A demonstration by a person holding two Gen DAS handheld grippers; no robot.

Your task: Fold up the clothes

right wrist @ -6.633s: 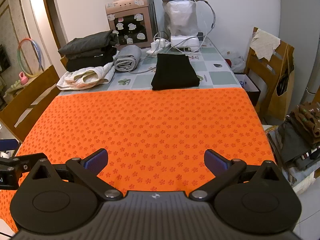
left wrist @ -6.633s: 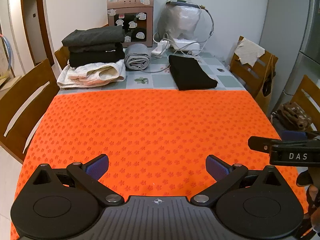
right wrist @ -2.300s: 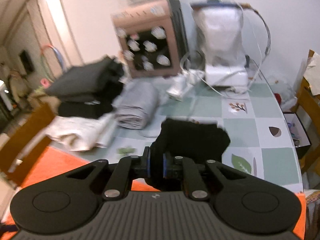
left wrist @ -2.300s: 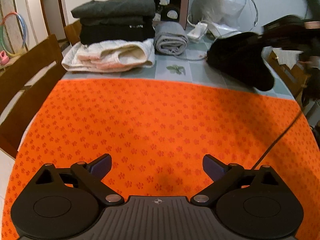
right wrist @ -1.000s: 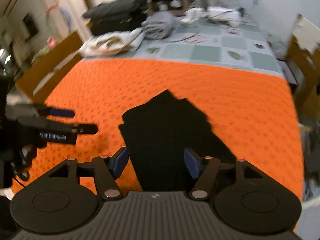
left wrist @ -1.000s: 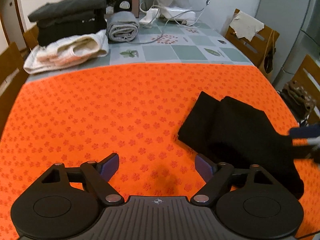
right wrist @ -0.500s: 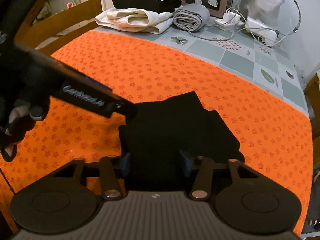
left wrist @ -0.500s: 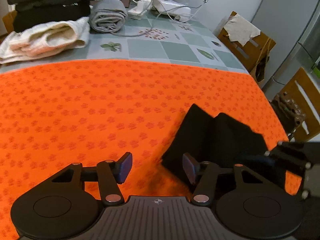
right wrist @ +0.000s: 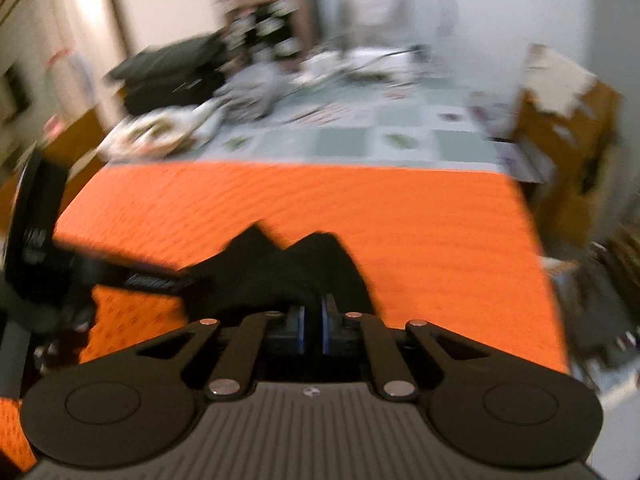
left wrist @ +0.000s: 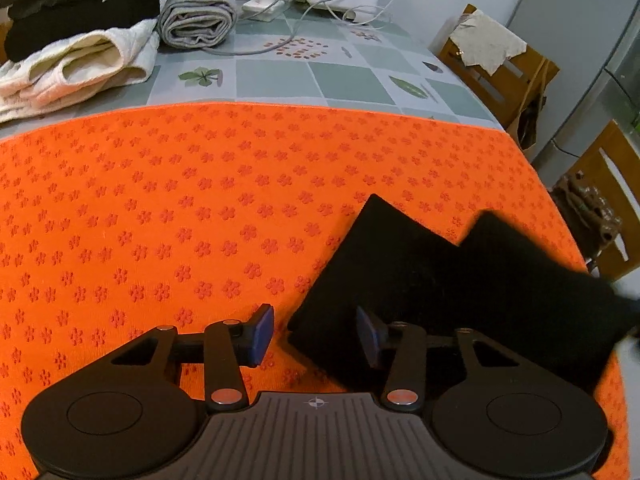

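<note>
Right gripper (right wrist: 313, 330), seen from its own wrist view: the two blue pads stand almost together, jaws closing, with the near edge of the black garment (right wrist: 288, 276) pinched between them; the frame is motion-blurred, so finer contact detail cannot be told. Left gripper (left wrist: 316, 334), seen from its own wrist view: jaws partly apart and closing, straddling the garment's nearest corner (left wrist: 420, 280), which lies between the pads; the right-hand pad (left wrist: 366, 334) is at the cloth, the left-hand pad (left wrist: 260, 334) is over bare mat, clear of it. The garment lies on the orange flower-print mat (left wrist: 160, 220), toward that mat's right edge in the left wrist view. It is folded, with two pointed corners directed away from the camera toward the tiled tabletop (left wrist: 340, 76); its long axis runs obliquely, from lower left to the right. At the far end of the table: folded dark clothes (left wrist: 76, 0), a cream towel (left wrist: 76, 68) and a grey roll (left wrist: 198, 20).
</note>
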